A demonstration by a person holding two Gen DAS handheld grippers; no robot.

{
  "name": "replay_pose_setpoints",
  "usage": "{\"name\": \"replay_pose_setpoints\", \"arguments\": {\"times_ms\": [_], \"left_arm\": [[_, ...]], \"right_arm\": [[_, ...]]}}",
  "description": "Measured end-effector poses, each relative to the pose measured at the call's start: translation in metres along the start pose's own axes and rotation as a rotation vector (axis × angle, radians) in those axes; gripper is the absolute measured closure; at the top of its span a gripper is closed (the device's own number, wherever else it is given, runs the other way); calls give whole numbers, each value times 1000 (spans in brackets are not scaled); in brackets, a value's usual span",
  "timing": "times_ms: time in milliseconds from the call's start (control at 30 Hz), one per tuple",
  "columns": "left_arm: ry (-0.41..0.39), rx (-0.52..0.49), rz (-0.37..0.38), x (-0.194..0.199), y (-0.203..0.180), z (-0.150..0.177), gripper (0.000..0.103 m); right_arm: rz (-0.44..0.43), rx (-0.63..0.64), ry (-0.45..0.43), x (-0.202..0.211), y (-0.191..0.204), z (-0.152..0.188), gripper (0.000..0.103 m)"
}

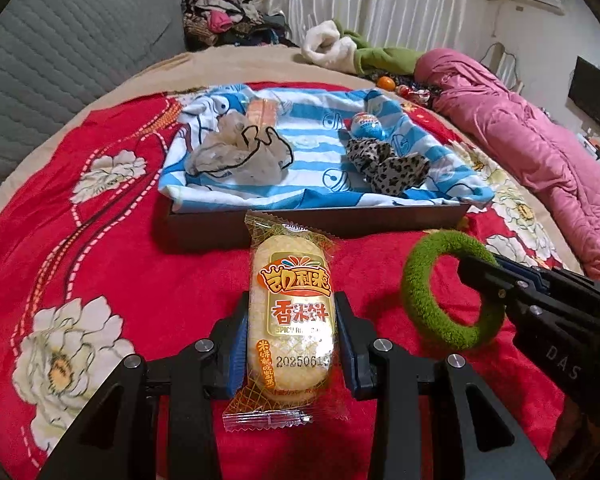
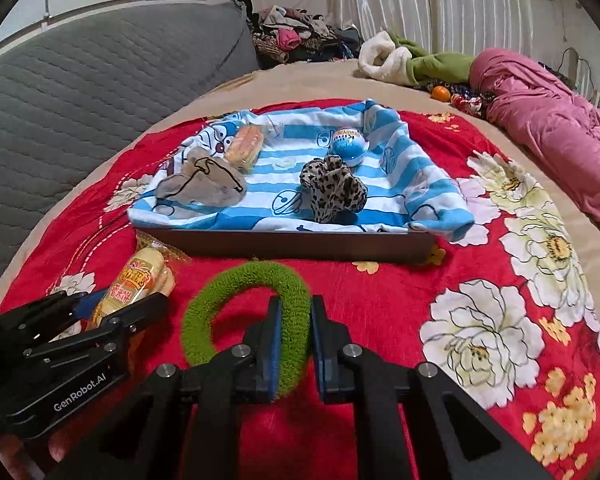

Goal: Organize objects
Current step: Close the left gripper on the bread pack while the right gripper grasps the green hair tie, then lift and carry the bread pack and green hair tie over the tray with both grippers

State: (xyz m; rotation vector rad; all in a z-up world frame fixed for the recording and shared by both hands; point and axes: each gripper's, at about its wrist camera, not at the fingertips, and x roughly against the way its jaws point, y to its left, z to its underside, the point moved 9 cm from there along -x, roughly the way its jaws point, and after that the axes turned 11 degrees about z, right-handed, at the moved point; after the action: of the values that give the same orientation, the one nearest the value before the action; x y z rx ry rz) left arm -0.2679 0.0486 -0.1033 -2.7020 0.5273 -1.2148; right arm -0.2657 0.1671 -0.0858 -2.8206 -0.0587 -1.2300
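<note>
My left gripper [image 1: 291, 312] is shut on a yellow rice cracker packet [image 1: 290, 316], held above the red blanket in front of the tray; the packet also shows in the right wrist view [image 2: 136, 284]. My right gripper [image 2: 296, 316] is shut on a green fuzzy hair ring [image 2: 244, 312], seen at right in the left wrist view [image 1: 448, 292]. Ahead lies a dark tray [image 1: 308, 222] lined with a blue striped cloth [image 1: 320, 132]. In it lie a grey scrunchie [image 1: 236, 152], another cracker packet [image 1: 262, 112], a leopard scrunchie [image 1: 384, 164] and a blue egg toy [image 1: 366, 124].
The red flowered blanket [image 1: 100, 240] covers the bed. A pink quilt [image 1: 532, 136] lies at right, a green and white garment [image 1: 348, 48] and a clothes pile [image 1: 228, 16] at the back, a grey padded headboard [image 1: 60, 48] at left. An orange [image 1: 386, 82] sits by the quilt.
</note>
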Motion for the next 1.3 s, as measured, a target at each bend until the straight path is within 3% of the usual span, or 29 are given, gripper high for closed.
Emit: {"name": "replay_pose_setpoints", "arguments": {"times_ms": [267,500,1300], "left_arm": [[-20,-24,-33,29,-7,5,64],[-64,-42,-37,60,-21,1,64],[-249,-113,-93,186,-61,-44,64]], "right_arm": [[-17,-3,-4,21,6,13,90],[-17,-9,-71,55,5,7,90],[9,3,-342,201,-1,-63,90]]}}
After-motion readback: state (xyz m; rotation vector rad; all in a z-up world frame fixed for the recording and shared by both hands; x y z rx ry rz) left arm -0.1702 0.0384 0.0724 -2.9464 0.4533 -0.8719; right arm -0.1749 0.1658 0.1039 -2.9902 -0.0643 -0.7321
